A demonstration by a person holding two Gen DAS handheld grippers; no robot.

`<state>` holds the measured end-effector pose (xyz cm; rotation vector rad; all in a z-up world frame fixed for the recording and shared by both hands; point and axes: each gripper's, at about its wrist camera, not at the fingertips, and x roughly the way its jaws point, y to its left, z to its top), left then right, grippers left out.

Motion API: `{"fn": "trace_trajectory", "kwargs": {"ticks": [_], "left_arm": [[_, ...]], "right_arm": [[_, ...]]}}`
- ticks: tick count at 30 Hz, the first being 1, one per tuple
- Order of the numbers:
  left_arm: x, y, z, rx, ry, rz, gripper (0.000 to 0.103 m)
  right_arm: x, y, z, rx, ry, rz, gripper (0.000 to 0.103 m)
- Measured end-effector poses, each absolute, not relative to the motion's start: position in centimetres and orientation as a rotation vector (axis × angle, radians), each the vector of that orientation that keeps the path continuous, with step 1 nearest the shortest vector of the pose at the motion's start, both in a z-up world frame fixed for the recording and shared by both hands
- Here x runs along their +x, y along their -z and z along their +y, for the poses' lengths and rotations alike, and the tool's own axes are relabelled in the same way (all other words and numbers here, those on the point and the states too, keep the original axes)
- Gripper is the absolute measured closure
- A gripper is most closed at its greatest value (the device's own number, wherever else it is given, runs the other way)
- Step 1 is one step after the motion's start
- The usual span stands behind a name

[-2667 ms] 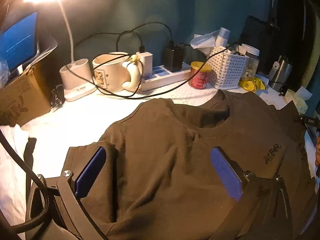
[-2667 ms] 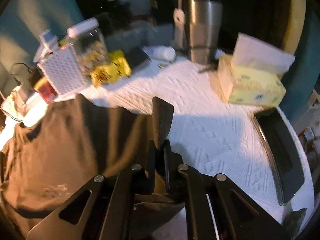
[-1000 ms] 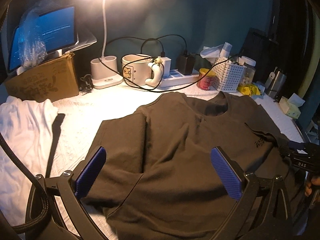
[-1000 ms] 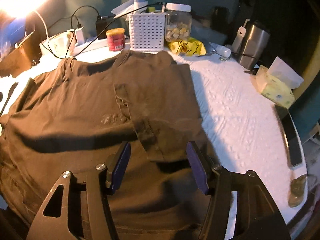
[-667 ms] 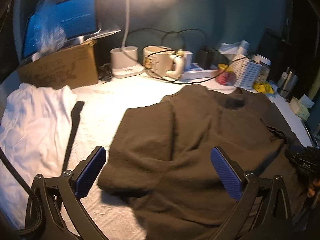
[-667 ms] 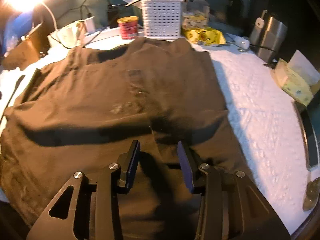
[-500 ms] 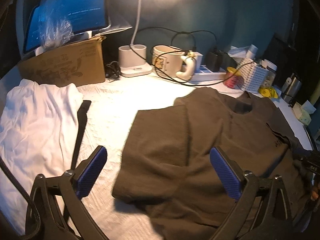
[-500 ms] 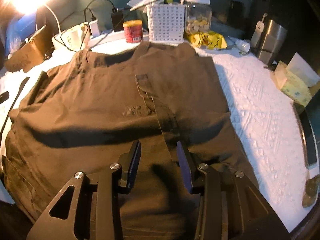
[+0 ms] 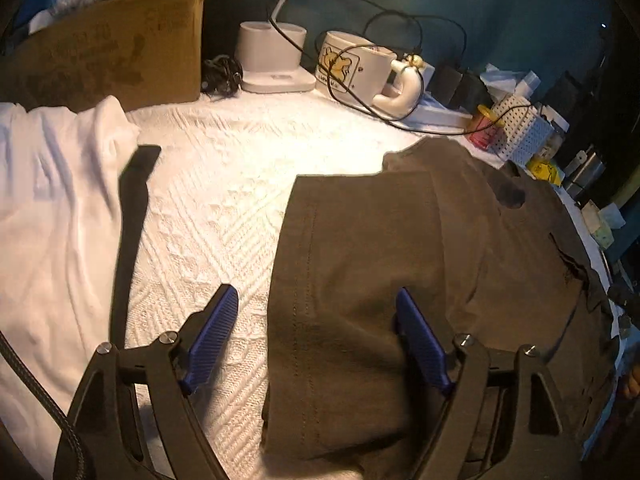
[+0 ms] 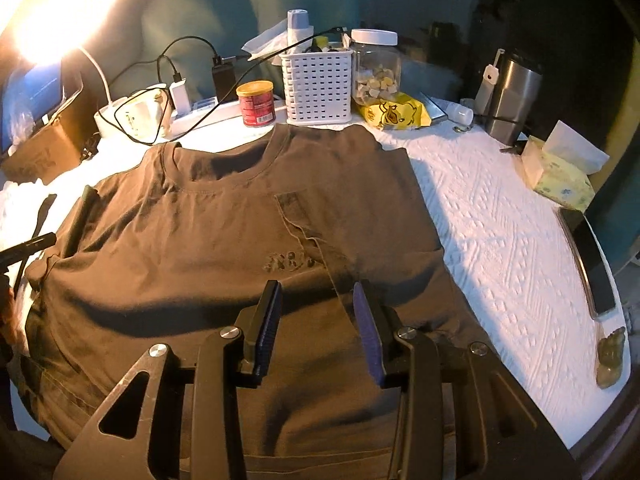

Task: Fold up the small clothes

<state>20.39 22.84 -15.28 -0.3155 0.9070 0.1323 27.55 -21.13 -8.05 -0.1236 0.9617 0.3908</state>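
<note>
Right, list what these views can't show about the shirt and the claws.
- Shirt bottom hem: cut off by the lower edge and hidden by the right claw, right wrist view.
- Chest print: too small and creased to read.
- Left claw: closing with the sleeve edge between its pads; contact hidden by fabric, left wrist view.

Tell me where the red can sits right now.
In the right wrist view the red can stands at the table's far edge, just past the brown shirt's collar, between the power strip and the white basket.
</note>
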Motion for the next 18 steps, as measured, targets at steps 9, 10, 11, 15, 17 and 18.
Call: {"fn": "trace_trajectory", "kwargs": {"ticks": [9, 10, 11, 15, 17, 18], "left_arm": [[20.8, 15.5, 19.8, -0.081, -0.130, 0.942, 0.078], [20.8, 15.4, 19.5, -0.082, -0.108, 0.946, 0.092], [20.9, 15.4, 19.2, -0.078, -0.103, 0.949, 0.092], [20.4, 14.9, 19.1, -0.108, -0.129, 0.924, 0.092], [19.9, 14.0, 19.5, -0.149, -0.137, 0.884, 0.092], [19.6, 13.4, 19.6, -0.161, -0.146, 0.864, 0.092]], "right_arm": [[27.4, 7.9, -20.0, -0.141, -0.415, 0.963, 0.063], [27.4, 7.8, -20.0, -0.141, -0.420, 0.961, 0.063], [27.3, 7.7, -20.0, -0.141, -0.423, 0.959, 0.063], [27.2, 7.4, -20.5, -0.126, -0.433, 0.945, 0.063], [27.1, 7.4, -20.8, -0.122, -0.436, 0.944, 0.063], [27.0, 7.4, -21.0, -0.121, -0.437, 0.944, 0.063]]}}
